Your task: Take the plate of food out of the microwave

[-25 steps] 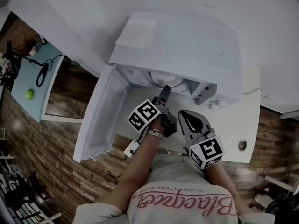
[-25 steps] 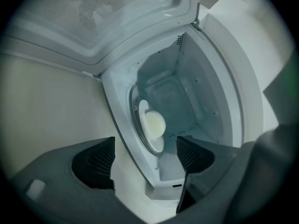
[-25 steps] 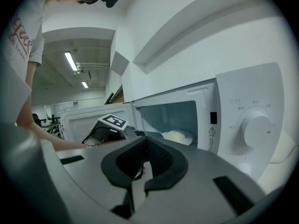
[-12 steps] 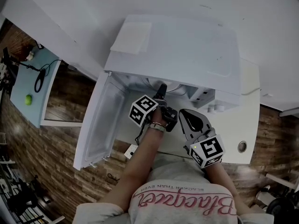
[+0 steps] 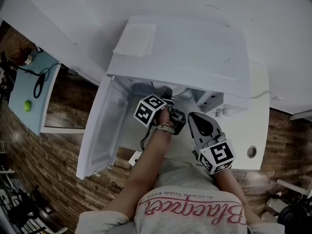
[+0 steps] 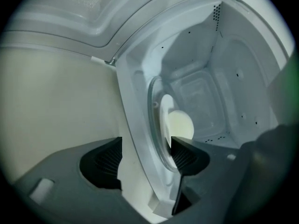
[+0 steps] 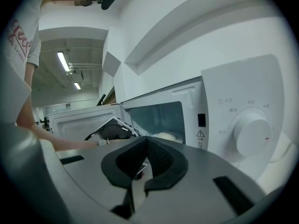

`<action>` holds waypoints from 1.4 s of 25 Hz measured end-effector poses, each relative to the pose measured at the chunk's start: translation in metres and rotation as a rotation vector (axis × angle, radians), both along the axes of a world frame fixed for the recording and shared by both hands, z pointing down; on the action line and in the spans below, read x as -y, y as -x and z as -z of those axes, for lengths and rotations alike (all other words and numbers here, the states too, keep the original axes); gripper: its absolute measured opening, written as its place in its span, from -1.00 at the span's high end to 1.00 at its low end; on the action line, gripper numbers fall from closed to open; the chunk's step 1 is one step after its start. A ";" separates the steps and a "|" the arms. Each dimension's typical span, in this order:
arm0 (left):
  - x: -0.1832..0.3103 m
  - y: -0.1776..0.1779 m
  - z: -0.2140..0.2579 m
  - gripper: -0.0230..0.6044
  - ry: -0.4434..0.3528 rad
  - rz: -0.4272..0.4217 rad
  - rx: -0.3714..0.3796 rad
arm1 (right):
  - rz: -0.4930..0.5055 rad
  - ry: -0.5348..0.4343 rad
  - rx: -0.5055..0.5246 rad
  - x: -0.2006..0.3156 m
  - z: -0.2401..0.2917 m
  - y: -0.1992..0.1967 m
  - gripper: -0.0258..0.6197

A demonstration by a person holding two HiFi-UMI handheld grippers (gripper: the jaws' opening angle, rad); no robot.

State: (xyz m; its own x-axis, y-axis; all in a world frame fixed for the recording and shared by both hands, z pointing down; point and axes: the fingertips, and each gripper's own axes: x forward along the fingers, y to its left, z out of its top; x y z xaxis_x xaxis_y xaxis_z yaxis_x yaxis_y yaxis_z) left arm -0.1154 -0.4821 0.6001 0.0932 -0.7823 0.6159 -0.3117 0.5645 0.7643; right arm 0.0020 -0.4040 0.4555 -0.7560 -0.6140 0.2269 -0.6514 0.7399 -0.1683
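The white microwave [image 5: 195, 48] stands with its door [image 5: 105, 126] swung open to the left. Inside, a white plate [image 6: 164, 118] with a pale round piece of food [image 6: 182, 125] rests on the glass turntable [image 6: 153, 125]. My left gripper [image 6: 147, 146] reaches into the cavity [image 5: 166, 93]. Its jaws have just been closing; they straddle the cavity's front lip and the plate's near rim, and neither pad visibly presses. My right gripper [image 5: 197, 120] hangs outside, in front of the control panel, shut and empty [image 7: 146, 146]. The food [image 7: 163, 135] also shows through the opening there.
A white dial [image 7: 252, 134] sits on the panel at the right. The microwave stands on a white counter [image 5: 243, 135] with a round hole [image 5: 251, 152]. A cable with a white plug [image 5: 134, 158] hangs at its front edge. A blue table [image 5: 31, 91] stands far left on wooden flooring.
My left gripper has gone deeper into the microwave and dipped toward the plate. The right gripper has stayed where it was.
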 end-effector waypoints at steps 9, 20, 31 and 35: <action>-0.009 0.004 0.015 0.36 -0.019 -0.009 0.011 | 0.013 -0.009 -0.004 -0.008 0.000 0.006 0.88; -0.008 0.001 0.025 0.73 -0.099 -0.017 -0.038 | 0.003 -0.006 -0.012 -0.014 -0.001 0.001 0.88; -0.010 0.002 0.025 0.78 -0.115 0.002 -0.162 | 0.003 -0.011 -0.019 -0.017 -0.002 0.000 0.88; -0.010 0.002 0.024 0.79 -0.085 -0.004 -0.178 | 0.005 -0.010 -0.024 -0.017 -0.002 0.001 0.89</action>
State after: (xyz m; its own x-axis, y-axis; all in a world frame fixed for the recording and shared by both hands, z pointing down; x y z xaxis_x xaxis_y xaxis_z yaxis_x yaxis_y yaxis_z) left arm -0.1177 -0.4721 0.5758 0.1984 -0.8304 0.5206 -0.1695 0.4941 0.8527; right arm 0.0009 -0.3870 0.4580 -0.7536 -0.6123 0.2390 -0.6513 0.7448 -0.1456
